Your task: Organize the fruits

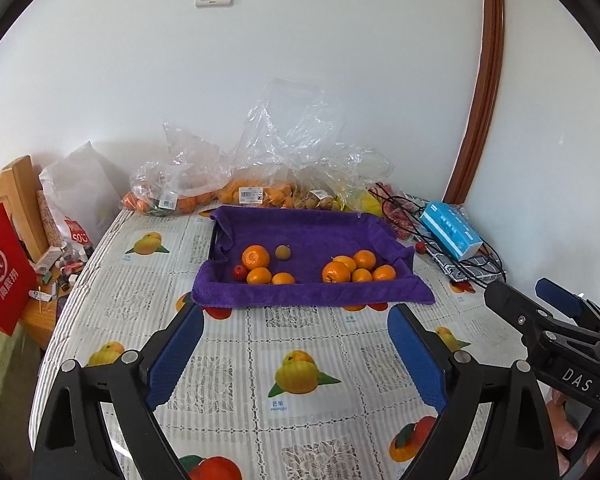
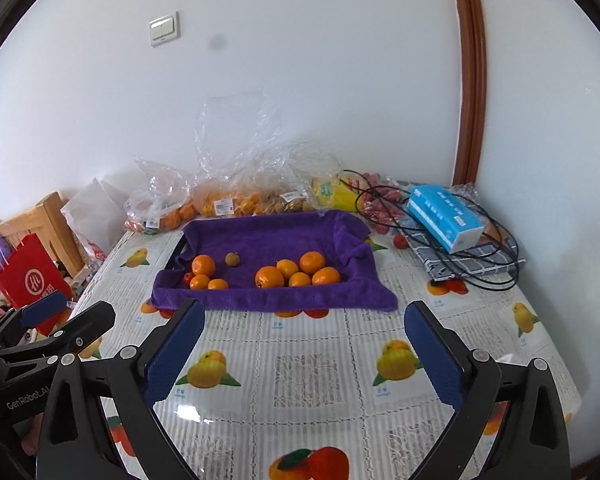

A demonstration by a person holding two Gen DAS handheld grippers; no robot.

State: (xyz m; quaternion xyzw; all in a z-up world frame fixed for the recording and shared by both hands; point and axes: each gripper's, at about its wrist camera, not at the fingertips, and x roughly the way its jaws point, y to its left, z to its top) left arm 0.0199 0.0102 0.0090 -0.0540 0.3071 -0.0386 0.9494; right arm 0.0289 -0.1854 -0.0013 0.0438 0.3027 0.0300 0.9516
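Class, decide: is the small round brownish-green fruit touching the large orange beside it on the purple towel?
Apart. The left wrist view shows purple towel between the brownish-green fruit and the large orange.

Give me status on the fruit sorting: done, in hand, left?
Done: the purple-towel tray holds two clusters, five oranges on the right and three oranges plus a small red fruit and a brownish one on the left. In hand: nothing; left gripper and right gripper are open, short of the tray. Left: one red fruit loose beside the tissue box.
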